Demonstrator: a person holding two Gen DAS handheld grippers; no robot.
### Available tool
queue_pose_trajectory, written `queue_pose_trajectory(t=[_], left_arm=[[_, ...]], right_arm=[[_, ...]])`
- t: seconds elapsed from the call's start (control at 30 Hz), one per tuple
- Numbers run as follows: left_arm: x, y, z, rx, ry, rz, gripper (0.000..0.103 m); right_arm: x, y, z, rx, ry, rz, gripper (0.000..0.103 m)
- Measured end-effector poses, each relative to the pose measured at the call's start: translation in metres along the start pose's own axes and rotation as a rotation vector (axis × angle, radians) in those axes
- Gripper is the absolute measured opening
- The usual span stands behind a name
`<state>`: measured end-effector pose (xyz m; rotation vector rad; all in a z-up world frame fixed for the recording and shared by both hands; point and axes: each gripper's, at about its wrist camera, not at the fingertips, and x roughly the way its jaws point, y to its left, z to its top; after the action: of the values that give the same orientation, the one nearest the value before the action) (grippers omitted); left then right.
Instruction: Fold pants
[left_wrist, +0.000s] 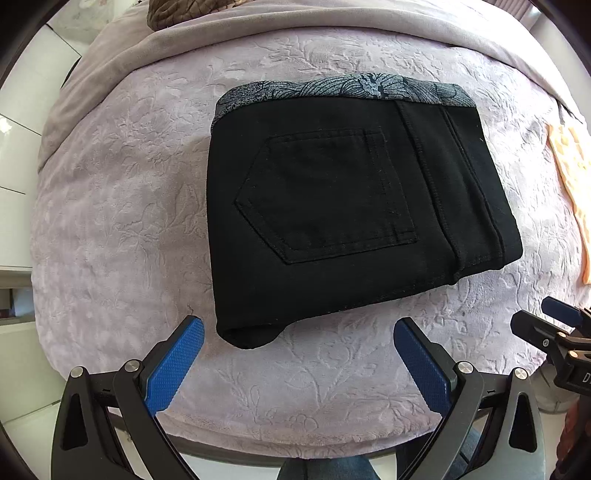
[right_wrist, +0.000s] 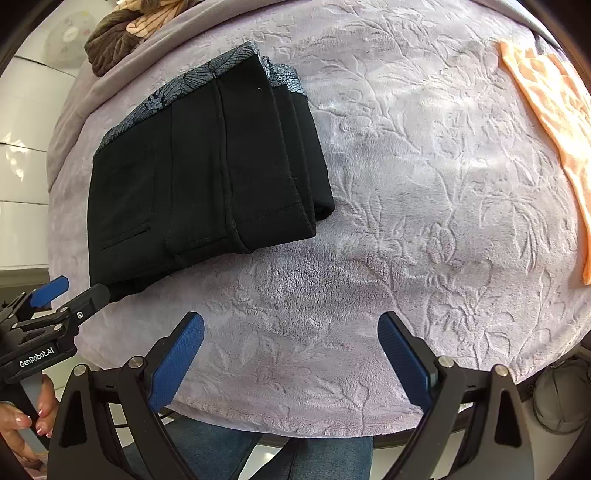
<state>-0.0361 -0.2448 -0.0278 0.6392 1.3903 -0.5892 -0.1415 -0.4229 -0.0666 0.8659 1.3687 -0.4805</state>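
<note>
Embossed blanket — folded pants, underlayers hidden.

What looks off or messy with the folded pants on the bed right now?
Nothing serious. The black pants lie in a compact fold on the lilac blanket; only the layers at the right edge are slightly staggered. Both grippers sit clear of them, jaws open.

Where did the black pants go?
The pants lie folded on the purple blanket, just ahead of the open left claw. In the right wrist view they sit far left, well away from the orange cloth.
</note>
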Motion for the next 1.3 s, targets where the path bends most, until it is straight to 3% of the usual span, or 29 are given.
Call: queue_pose_trajectory(t=[0.53, 1.13, 1.3], left_arm=[[0.004, 0.025, 0.017, -0.060, -0.032, 0.005, 0.103], [0.023, 0.062, 0.047, -0.162, -0.071, -0.086, 0.103], [0.029, 0.070, 0.056, -0.164, -0.072, -0.165, 0.103]], right_arm=[[-0.009, -0.023, 0.020, 0.013, -0.020, 0.014, 0.096], [-0.001, -0.037, 0.076, -0.003, -0.007, 0.114, 0.096], [0.004, -0.037, 0.085, -0.028, 0.008, 0.154, 0.096]])
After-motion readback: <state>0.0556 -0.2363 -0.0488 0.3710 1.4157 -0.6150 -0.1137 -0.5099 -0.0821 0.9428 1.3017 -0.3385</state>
